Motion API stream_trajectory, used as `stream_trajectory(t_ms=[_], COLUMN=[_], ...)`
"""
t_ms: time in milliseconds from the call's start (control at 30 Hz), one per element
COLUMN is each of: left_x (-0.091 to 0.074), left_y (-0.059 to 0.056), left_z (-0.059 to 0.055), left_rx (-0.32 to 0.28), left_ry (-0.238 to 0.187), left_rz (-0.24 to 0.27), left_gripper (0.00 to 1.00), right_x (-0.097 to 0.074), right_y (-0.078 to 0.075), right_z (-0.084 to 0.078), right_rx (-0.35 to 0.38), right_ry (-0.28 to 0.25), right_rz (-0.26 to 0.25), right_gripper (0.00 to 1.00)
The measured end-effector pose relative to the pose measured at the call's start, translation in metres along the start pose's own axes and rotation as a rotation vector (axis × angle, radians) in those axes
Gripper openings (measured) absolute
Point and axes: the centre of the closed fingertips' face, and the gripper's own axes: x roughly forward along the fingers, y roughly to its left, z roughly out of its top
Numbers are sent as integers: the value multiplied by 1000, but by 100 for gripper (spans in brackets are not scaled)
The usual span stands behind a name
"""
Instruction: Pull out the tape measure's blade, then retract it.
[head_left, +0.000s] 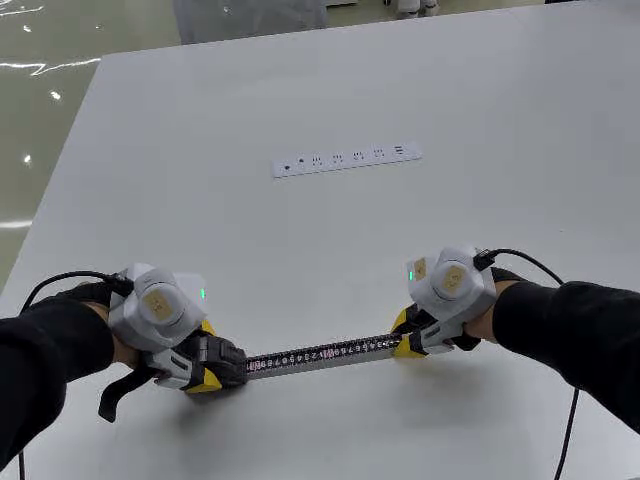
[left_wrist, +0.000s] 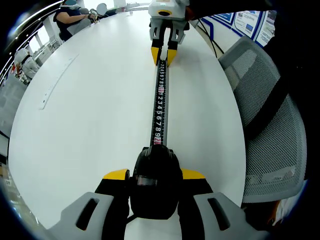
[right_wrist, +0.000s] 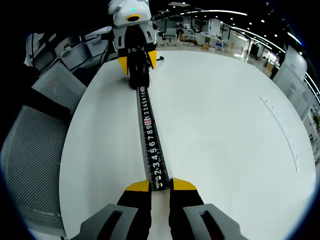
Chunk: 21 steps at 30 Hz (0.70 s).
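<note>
**Head view.** On the white surface (head_left: 330, 90), the tape measure case (head_left: 226, 362) sits at about 7 o'clock. It is black and is clamped between the yellow-tipped fingers of the left gripper (head_left: 212, 358). The blade (head_left: 320, 354) runs out of the case toward 4 o'clock, lying just over the surface with its numbers facing up. The right gripper (head_left: 403, 337) has its fingers closed on the blade's far end. A black-sleeved arm reaches each gripper from the bottom corners, and a dark cable (head_left: 60, 280) trails off by the left one. A white strip (head_left: 346, 159) with small dark markings lies flat near the middle, toward 12 o'clock and well apart from the tape.

**Left gripper view.** The case (left_wrist: 155, 182) fills the gap at 6 o'clock, pinched on both sides by this gripper's fingers (left_wrist: 117, 174). The blade (left_wrist: 160, 105) stretches straight toward 12 o'clock. There, the right gripper (left_wrist: 164, 54) grips its tip. A grey mesh chair (left_wrist: 272, 120) stands off the surface's edge at 3 o'clock.

**Right gripper view.** This gripper's fingers (right_wrist: 138, 186) are clamped together on the blade's end at 6 o'clock. The numbered blade (right_wrist: 149, 127) runs up to the case (right_wrist: 138, 70), which the left gripper (right_wrist: 136, 62) holds at 12 o'clock. The mesh chair (right_wrist: 35, 150) is at 9 o'clock and the white strip (right_wrist: 283, 131) at 3 o'clock.
</note>
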Motion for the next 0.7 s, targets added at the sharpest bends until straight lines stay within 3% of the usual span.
stream_trajectory(t_ms=[700], left_x=[0], left_y=[0], left_z=[0], left_rx=[0], left_ry=[-4], left_rz=[3], left_gripper=[32], right_x=[-6], right_y=[-1], right_z=[-10], right_rx=[8], right_ry=[1], right_rz=[-7], right_gripper=[8])
